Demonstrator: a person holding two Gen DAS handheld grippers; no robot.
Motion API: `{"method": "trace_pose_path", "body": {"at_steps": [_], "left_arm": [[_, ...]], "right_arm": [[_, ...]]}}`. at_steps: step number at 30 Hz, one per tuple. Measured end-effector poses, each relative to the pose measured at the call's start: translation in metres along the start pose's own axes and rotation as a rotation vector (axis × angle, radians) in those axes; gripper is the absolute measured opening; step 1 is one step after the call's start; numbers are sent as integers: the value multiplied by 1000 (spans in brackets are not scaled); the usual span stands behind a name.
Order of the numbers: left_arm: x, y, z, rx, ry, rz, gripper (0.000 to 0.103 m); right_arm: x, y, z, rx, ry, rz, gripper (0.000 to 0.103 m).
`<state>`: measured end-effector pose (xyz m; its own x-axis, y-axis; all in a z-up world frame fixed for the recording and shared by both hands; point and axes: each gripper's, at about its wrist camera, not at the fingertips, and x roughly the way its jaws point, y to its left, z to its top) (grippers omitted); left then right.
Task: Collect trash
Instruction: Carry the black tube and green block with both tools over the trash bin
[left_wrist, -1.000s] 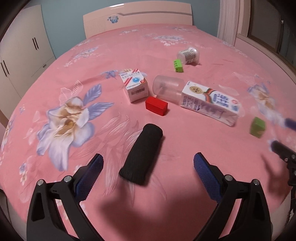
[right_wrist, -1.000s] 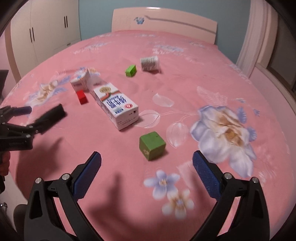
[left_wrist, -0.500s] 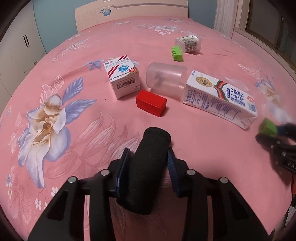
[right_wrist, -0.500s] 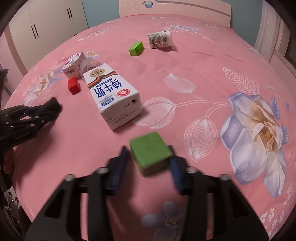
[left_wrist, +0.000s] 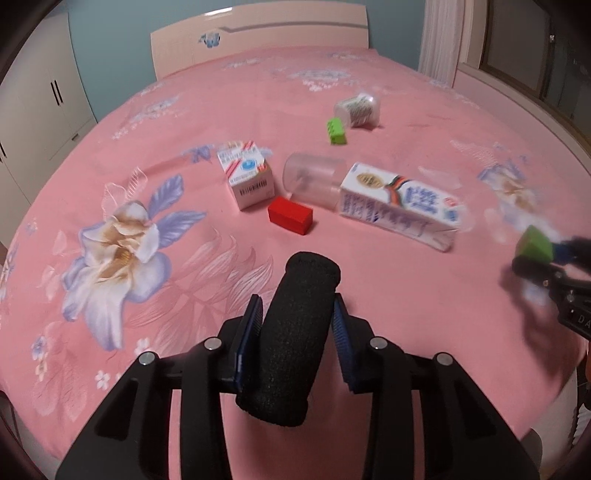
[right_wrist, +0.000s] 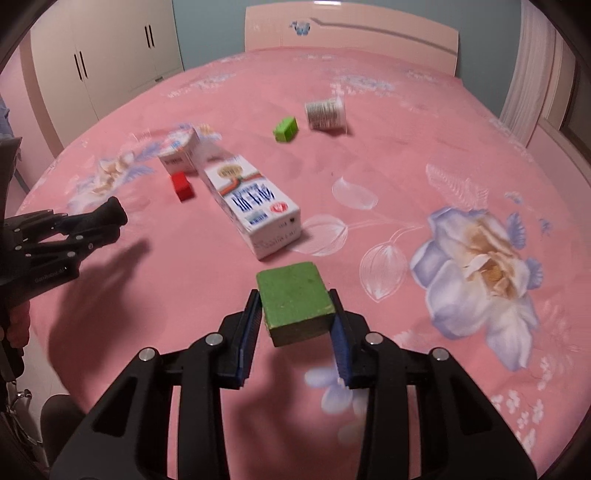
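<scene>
While blurred toward the edges, plain enough from the left wrist: left claw pressed tight on a black foam cylinder, held over the pink floral bed. Beyond it, left to right: small white box with red stripes; red rectangular block just in front; clear plastic cup on its side, touching the end of a long white milk carton. Farther back, bright green toothed block near a tipped labelled pot.

Seen from the right wrist: right claw, jaws just closed in, pinching a dark green cube; milk carton lying straight ahead of it. Only there: cream wardrobe doors and, at the left edge, a hand behind the left claw. Only from the left wrist: the clear cup shown plainly.
</scene>
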<state>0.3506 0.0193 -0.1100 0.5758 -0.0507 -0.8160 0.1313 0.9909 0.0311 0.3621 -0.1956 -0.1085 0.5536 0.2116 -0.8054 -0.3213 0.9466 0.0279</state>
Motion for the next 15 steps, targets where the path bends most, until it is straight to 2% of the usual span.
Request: {"method": "trace_pose_path", "body": {"at_steps": [15], "left_arm": [[-134, -13, -19, 35, -170, 26, 40]], "right_arm": [[-140, 40, -10, -79, -185, -30, 37]]}}
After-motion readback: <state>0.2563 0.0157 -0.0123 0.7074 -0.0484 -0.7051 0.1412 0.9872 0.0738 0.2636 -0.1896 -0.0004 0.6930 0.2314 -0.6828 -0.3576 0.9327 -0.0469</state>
